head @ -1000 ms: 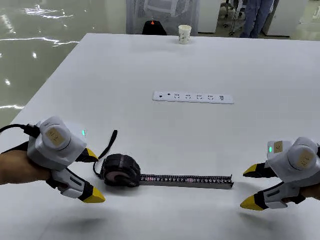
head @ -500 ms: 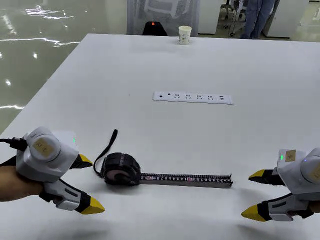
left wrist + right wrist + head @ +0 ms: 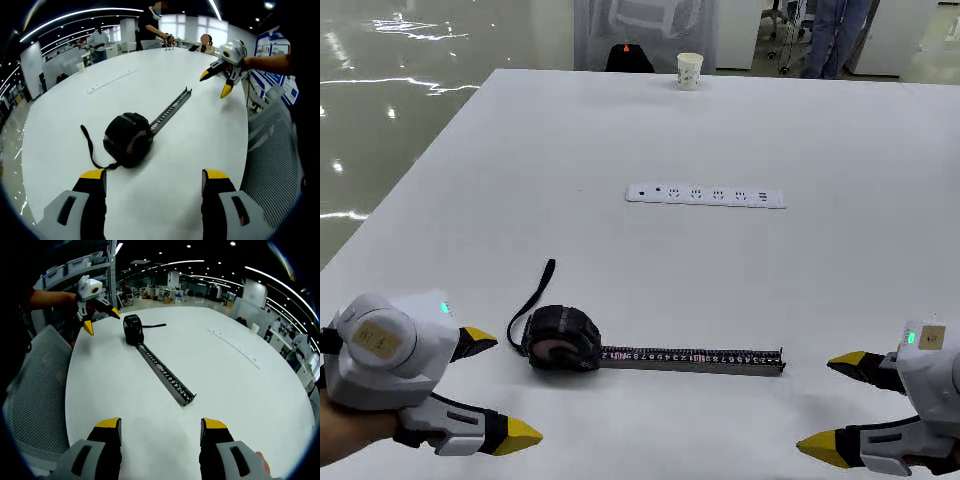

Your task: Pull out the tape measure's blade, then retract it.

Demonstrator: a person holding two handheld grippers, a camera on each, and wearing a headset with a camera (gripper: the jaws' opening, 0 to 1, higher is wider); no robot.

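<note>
left gripper (image 3: 505, 385) and right gripper (image 3: 825, 402), jaws apart, flank a tape measure (image 3: 560, 340); unlocked carelessly, its blade (image 3: 695, 358) may whip back.

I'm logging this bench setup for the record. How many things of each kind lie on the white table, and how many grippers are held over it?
Tape measure: 1
Power strip: 1
Paper cup: 1
Grippers: 2, the left gripper and the right gripper, both open
Total: 5
</note>
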